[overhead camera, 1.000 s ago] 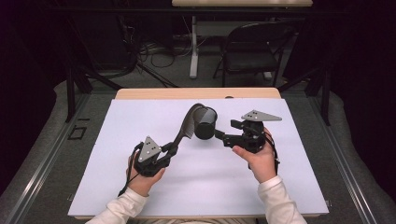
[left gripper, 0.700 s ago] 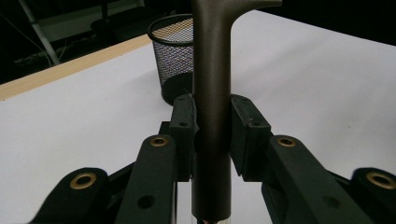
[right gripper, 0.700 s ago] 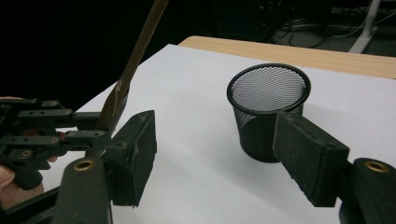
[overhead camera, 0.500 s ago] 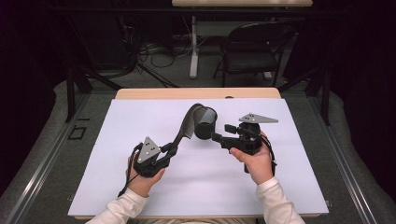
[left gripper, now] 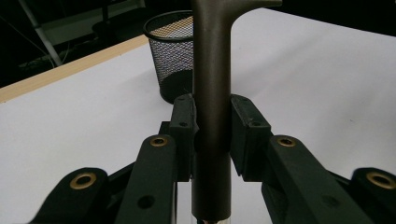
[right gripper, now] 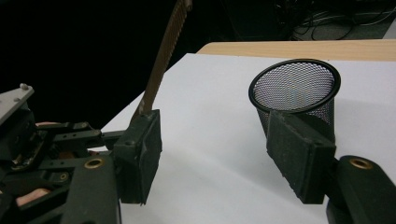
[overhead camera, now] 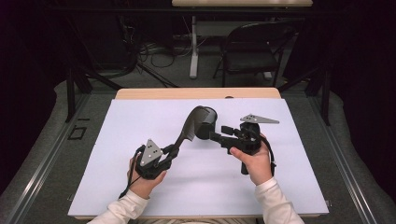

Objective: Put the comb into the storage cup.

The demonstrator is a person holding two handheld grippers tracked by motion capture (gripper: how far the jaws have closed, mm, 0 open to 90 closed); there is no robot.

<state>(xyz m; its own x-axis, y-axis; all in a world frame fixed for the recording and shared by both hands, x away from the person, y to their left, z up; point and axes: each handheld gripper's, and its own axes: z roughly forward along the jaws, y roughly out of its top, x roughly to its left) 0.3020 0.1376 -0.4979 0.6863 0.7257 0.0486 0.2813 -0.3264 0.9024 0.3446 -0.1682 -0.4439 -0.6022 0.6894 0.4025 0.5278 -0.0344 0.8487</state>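
The left gripper [overhead camera: 173, 150], jaws clamping the comb's [left gripper: 211, 70] handle, is angling its long axis toward the mesh cup [right gripper: 295, 95]; the right gripper's [right gripper: 215, 154] jaws, spread apart, are probably nearing the cup's near side.

Comb [left gripper: 211, 93]: head cut off by the top edge in the left gripper view; lower handle end hidden between the jaws. Mesh cup [right gripper: 295, 93]: base hidden behind one jaw in the right gripper view.
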